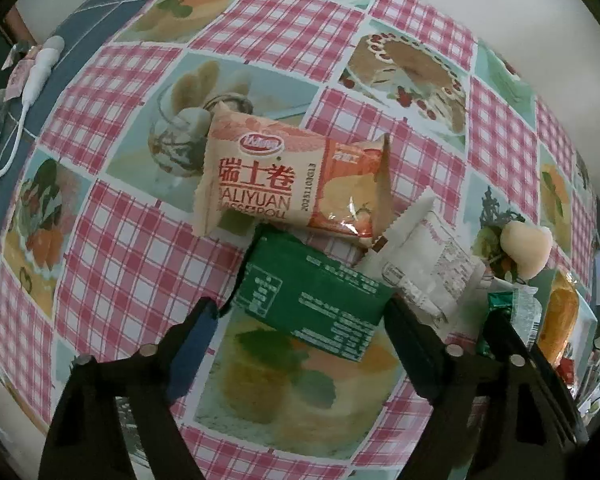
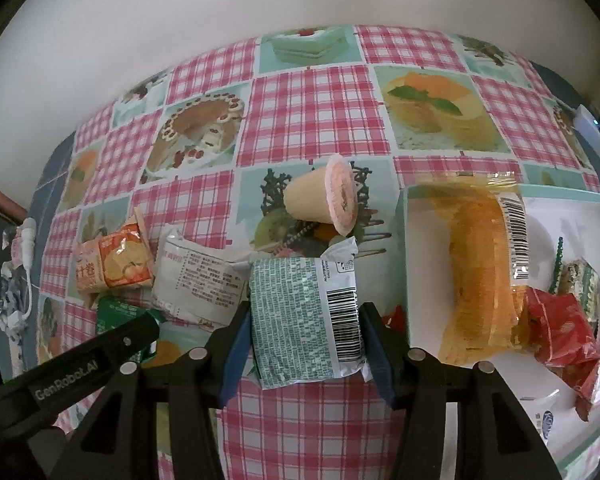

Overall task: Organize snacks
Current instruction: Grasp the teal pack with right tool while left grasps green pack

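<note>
Two grippers working: my right gripper [image 2: 304, 344] is clamping the pale green packet [image 2: 304, 316]; my left gripper [image 1: 300, 344] is standing apart, straddling the green packet [image 1: 312, 304].

Showing five snack packets: orange [image 2: 114, 266], white [image 2: 198, 280], green [image 1: 312, 296], pale-green [image 2: 306, 316], yellow [image 2: 482, 276]; one jelly cup [image 2: 324, 200]; one tray [image 2: 576, 216]

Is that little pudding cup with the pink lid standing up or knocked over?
Tipped over. The pudding cup lies on its side on the tablecloth, its pink lid facing sideways toward the white tray.

Green packet [image 1: 312, 304] flat beside orange roll wrapper [image 1: 288, 180], white pouch [image 1: 428, 268]
</note>
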`<state>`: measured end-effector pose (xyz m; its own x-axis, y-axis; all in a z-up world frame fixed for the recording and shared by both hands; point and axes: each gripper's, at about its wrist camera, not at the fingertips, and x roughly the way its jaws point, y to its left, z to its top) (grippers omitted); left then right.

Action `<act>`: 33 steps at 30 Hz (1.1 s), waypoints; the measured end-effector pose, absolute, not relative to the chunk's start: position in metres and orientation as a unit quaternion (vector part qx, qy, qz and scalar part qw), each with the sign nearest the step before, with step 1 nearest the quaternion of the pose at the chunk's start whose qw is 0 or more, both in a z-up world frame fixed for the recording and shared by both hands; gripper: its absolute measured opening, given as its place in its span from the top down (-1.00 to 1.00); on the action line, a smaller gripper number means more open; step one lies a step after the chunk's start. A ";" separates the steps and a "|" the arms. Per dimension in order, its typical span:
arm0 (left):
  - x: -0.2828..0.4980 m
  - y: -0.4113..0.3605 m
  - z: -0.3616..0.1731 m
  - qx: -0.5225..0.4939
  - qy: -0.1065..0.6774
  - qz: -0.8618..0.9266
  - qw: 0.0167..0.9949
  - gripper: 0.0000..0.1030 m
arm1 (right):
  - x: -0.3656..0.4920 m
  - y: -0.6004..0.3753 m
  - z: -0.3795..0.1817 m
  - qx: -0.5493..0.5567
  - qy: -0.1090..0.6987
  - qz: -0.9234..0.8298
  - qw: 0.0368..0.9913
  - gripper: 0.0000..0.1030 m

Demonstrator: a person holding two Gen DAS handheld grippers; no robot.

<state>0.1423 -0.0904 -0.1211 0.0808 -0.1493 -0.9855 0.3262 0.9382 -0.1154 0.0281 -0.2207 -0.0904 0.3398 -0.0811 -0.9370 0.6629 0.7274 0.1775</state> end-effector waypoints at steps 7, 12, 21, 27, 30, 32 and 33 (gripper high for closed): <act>0.130 -0.100 -0.109 0.062 0.655 -0.168 0.734 -0.32 | 0.025 -0.221 -0.079 0.281 0.511 -0.240 0.776 -0.07; 0.127 -0.100 -0.083 0.049 0.641 -0.176 0.745 0.20 | 0.021 -0.223 -0.064 0.283 0.496 -0.237 0.786 -0.07; 0.122 -0.100 -0.077 0.047 0.637 -0.182 0.748 0.26 | 0.014 -0.231 -0.047 0.286 0.480 -0.238 0.794 -0.07; 0.141 -0.069 -0.088 0.017 0.633 -0.156 0.758 0.04 | 0.011 -0.234 -0.053 0.299 0.482 -0.237 0.789 -0.07; 0.147 -0.058 -0.089 -0.004 0.634 -0.152 0.758 -0.15 | 0.011 -0.234 -0.058 0.303 0.484 -0.236 0.786 -0.07; 0.152 -0.050 -0.090 -0.012 0.636 -0.148 0.757 -0.15 | 0.013 -0.234 -0.061 0.304 0.487 -0.234 0.785 -0.07; 0.153 -0.047 -0.089 -0.018 0.634 -0.145 0.760 -0.20 | 0.013 -0.234 -0.062 0.305 0.487 -0.234 0.784 -0.07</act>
